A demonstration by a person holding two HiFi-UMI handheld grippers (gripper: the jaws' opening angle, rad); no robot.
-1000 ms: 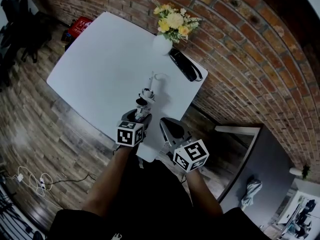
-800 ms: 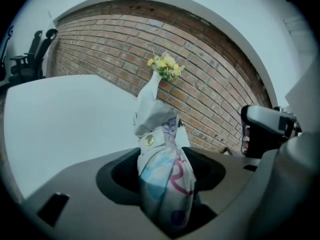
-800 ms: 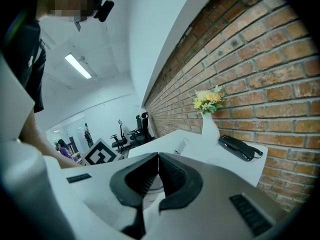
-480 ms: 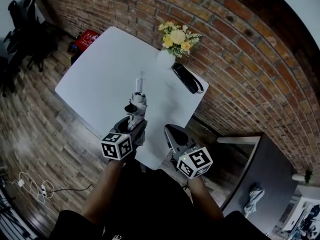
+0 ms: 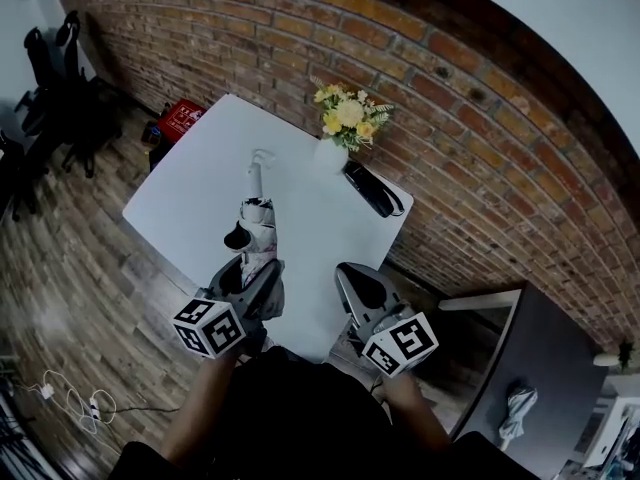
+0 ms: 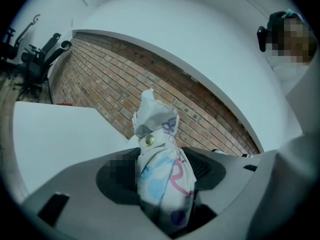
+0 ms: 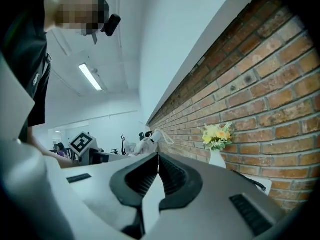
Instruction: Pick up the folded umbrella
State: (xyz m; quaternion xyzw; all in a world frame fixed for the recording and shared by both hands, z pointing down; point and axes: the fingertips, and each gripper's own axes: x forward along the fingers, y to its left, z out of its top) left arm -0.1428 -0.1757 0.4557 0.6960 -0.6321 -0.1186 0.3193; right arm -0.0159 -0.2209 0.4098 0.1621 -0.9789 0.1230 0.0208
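Left gripper (image 5: 254,271) clamps the white, pink-and-blue-print folded umbrella (image 5: 258,224) at its soft, likely light, slippery fabric middle; right gripper (image 5: 352,276) jaws together, empty.

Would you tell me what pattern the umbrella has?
The umbrella is white with blue, pink and purple print; left gripper view shows it best.

Red brick wall (image 5: 470,88) backs the white counter (image 5: 200,168). Wood-plank floor (image 5: 80,268) below, black office chairs (image 5: 65,93) at left, strip light (image 7: 90,77) overhead.
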